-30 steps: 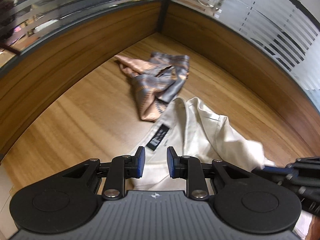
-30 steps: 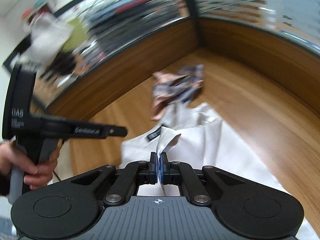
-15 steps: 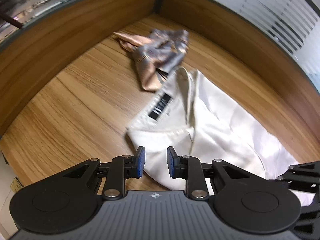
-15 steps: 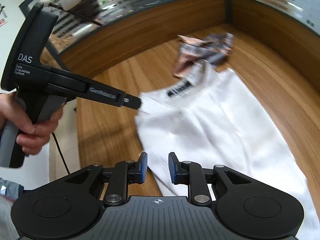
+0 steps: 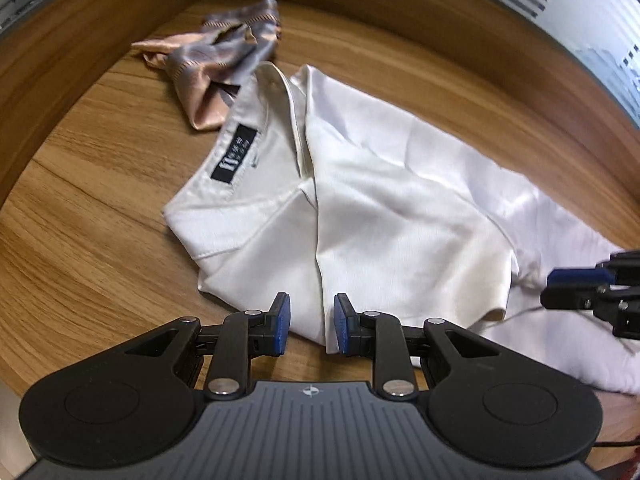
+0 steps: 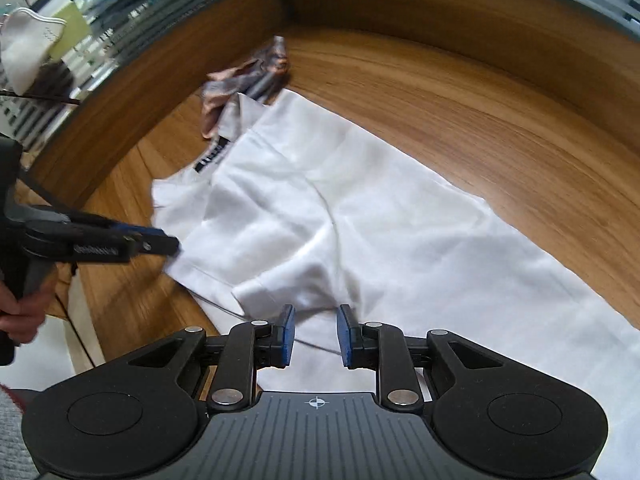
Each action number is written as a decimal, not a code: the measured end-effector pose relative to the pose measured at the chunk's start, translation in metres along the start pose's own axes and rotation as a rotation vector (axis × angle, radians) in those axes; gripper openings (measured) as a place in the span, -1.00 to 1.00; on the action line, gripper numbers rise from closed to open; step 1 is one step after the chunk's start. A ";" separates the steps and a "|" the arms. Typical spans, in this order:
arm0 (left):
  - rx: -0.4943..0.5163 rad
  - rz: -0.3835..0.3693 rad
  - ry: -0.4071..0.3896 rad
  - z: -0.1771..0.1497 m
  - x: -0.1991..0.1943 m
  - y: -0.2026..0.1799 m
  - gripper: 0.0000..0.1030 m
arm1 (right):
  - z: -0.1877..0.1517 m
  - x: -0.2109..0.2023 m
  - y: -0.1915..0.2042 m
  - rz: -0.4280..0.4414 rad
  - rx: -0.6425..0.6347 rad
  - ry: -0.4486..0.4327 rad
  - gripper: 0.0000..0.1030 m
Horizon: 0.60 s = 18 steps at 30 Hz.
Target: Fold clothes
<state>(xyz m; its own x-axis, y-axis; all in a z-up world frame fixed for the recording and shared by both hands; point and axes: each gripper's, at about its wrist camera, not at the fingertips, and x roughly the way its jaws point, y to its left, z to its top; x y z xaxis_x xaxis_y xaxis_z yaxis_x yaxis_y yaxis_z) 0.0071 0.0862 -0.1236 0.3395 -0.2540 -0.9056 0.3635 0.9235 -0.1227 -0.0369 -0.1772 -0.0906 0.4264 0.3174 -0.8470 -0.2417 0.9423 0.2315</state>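
A white shirt [image 5: 392,208] lies spread on the wooden table [image 5: 88,240], with its collar and black label [image 5: 236,158] at the far left and a sleeve folded over the body. My left gripper [image 5: 308,324] is open just above the shirt's near edge, holding nothing. My right gripper [image 6: 316,334] is also open and empty, low over the shirt [image 6: 360,220] near a sleeve hem. The right gripper [image 5: 580,284] shows at the right edge of the left wrist view. In the right wrist view the left gripper [image 6: 160,244] is at the shirt's left edge, held by a hand [image 6: 20,312].
A crumpled grey and peach patterned scarf [image 5: 216,60] lies past the collar in the table's far corner. Wooden wall panels [image 5: 460,12] topped with striped glass close in the back and sides. The table's front edge drops off at the left [image 6: 92,344]. A thin cable [image 6: 224,308] crosses the shirt's edge.
My right gripper was shut on a fold of the shirt and has opened, letting it drop. The shirt now lies flatter on the table. Both grippers have come down closer to it.
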 end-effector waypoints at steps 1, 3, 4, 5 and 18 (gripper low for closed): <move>0.002 -0.007 0.007 0.000 0.001 0.000 -0.48 | 0.000 0.000 -0.001 0.001 0.001 -0.003 -0.51; 0.000 -0.020 0.020 -0.001 0.003 0.001 -0.48 | -0.001 0.001 -0.002 0.003 0.002 -0.009 -0.51; -0.005 -0.026 0.028 -0.002 0.004 0.002 -0.48 | -0.002 0.002 -0.002 0.002 -0.001 -0.011 -0.48; -0.017 -0.038 0.033 -0.001 0.004 0.003 -0.48 | -0.002 0.003 0.000 -0.005 -0.016 -0.010 -0.45; -0.103 -0.100 0.105 0.006 0.018 0.001 -0.50 | -0.004 0.018 0.027 -0.089 -0.207 0.002 -0.74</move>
<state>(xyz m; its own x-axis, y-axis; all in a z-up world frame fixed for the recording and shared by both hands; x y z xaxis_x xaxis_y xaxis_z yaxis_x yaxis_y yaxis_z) 0.0189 0.0812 -0.1373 0.2118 -0.3195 -0.9236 0.2981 0.9211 -0.2503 -0.0388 -0.1461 -0.1016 0.4523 0.2336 -0.8607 -0.3772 0.9246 0.0528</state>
